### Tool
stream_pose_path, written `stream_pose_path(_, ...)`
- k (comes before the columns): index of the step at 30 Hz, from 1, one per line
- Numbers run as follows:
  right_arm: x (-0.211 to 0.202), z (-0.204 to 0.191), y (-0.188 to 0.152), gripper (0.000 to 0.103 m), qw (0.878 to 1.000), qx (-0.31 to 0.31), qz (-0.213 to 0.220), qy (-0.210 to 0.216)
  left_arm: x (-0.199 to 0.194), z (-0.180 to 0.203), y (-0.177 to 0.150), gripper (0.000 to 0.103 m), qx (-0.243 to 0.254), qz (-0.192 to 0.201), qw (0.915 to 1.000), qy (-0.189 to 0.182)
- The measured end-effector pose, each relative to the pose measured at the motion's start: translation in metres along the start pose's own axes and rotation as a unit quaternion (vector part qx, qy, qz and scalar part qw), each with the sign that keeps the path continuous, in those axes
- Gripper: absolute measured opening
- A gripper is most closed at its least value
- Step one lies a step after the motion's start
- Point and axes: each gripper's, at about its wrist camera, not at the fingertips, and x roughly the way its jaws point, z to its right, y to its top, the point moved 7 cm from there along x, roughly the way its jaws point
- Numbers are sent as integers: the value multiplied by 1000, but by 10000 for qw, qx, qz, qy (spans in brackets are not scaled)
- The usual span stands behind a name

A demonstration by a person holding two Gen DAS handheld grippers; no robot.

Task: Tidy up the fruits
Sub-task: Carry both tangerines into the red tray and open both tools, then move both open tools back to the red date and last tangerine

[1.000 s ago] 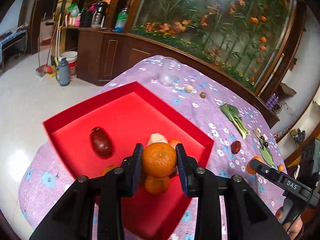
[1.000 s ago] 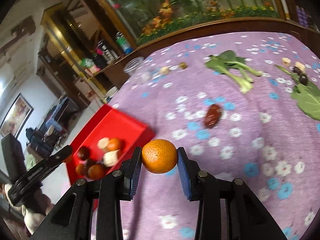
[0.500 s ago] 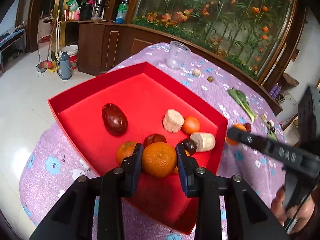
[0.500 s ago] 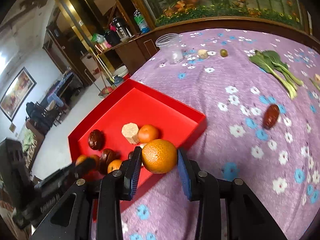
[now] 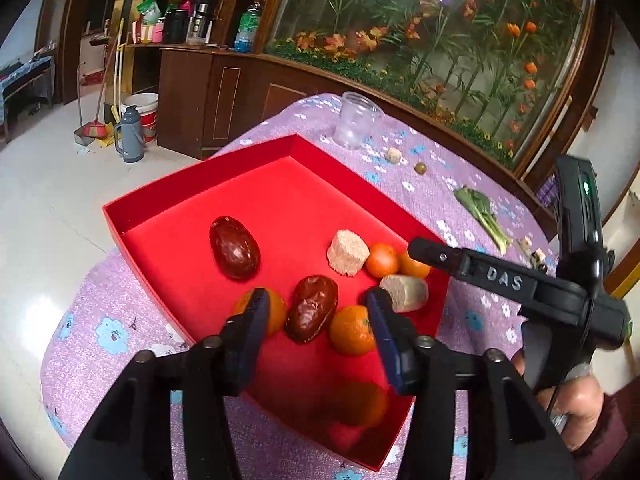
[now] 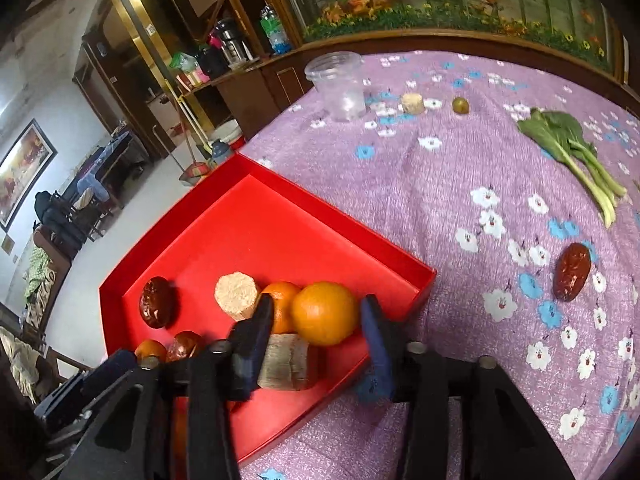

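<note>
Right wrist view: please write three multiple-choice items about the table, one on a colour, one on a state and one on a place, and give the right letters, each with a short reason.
1. What colour is the tray?
A. blue
B. red
C. green

2. How does the clear cup stand?
A. upright
B. on its side
C. upside down

3. Where does the leafy green lie?
A. in the tray
B. in the clear cup
C. on the flowered cloth, outside the tray

Answers:
1 B, its walls and floor are bright red.
2 A, its open rim faces up.
3 C, it lies flat on the cloth, far from the tray.
</note>
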Motion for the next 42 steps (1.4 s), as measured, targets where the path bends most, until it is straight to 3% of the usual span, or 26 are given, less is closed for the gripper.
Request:
stream_pose_path(5,-19,0,-3,64,9998,-46,188,-111,-11,-8,8,56,-286,157,9994,-90)
stream_pose_path(8,-34,1,-19,69,9991,-88,267,-327,-21,-16,14,65,-474,360,9982,-5)
stream_pose_path(15,-24,-21,-63,69,9994,12,-289,185,-35,-15,17,67,-552,505,9972,-33)
stream_pose_path(17,-19,-28,-68,49,9991,-263,-335,-43,-39,-12,16,67,-500,532,9973,-39)
stream_pose_path(18,-18,-30,-69,48,9985,-385,-375,-129,-41,-11,16,67,-487,550,9973,-40)
stream_pose_path(22,-22,-33,-67,48,9957,-771,-367,-369,-46,-12,17,68,-509,601,9969,-38)
stream_pose_path(27,-25,-22,-59,48,9841,-1346,-279,-1129,-56,-13,20,68,-483,703,9963,-40)
stream_pose_path(29,-26,-8,-52,48,9811,-1339,-215,-1380,-63,-11,24,68,-424,781,9960,-18)
stream_pose_path(31,-33,1,-47,48,9850,-1157,-132,-1273,-77,-6,36,69,-306,939,9951,84)
stream_pose_path(32,-42,4,-43,49,9886,-1007,-4,-1118,-89,-3,43,69,-239,1114,9933,181)
stream_pose_path(33,-54,6,-39,50,9911,-874,152,-996,-103,1,50,77,-182,1333,9904,311)
stream_pose_path(35,-73,11,-34,50,9923,-703,431,-920,-144,15,64,100,-33,2116,9763,461)
stream_pose_path(36,-86,15,-31,50,9920,-638,584,-919,-165,26,64,103,56,2601,9654,200)
stream_pose_path(38,-111,29,-31,59,9894,-534,878,-1027,-181,42,53,103,195,3057,9502,-578)
stream_pose_path(39,-120,36,-30,60,9880,-493,978,-1093,-173,53,45,103,310,2866,9527,-962)
stream_pose_path(42,-148,65,-40,65,9836,-306,1210,-1305,-120,72,25,103,485,1608,9821,-857)
